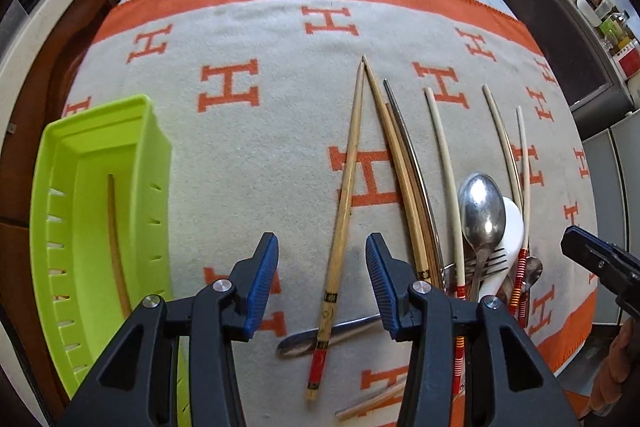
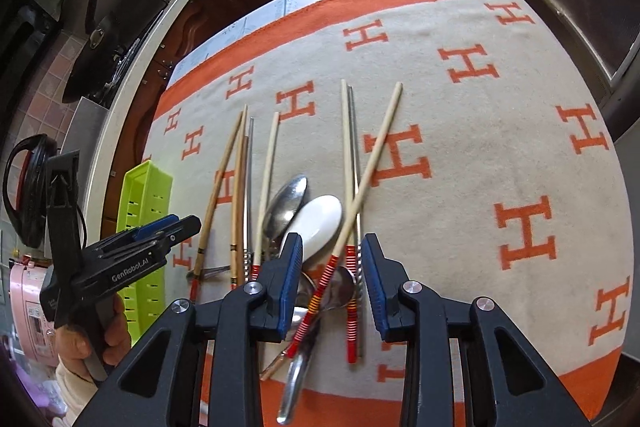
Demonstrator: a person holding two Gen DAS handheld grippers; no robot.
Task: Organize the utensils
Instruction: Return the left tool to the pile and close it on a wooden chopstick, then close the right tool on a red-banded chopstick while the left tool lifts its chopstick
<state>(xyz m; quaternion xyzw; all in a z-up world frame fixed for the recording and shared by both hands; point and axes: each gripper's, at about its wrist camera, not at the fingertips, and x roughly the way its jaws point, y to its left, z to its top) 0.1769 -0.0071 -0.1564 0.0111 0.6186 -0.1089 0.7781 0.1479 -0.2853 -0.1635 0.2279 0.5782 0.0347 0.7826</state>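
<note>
Left wrist — tongs apart, bamboo chopstick between

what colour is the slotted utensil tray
Lime green tray; clearest in the left wrist view.

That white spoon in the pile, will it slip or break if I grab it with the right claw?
The white spoon looks glossy, probably ceramic, so the pads may slide on its bowl. It likely feels heavy for its size and could chip if dropped. It lies among a metal spoon and a chopstick, so lifting it may drag those along.
</note>
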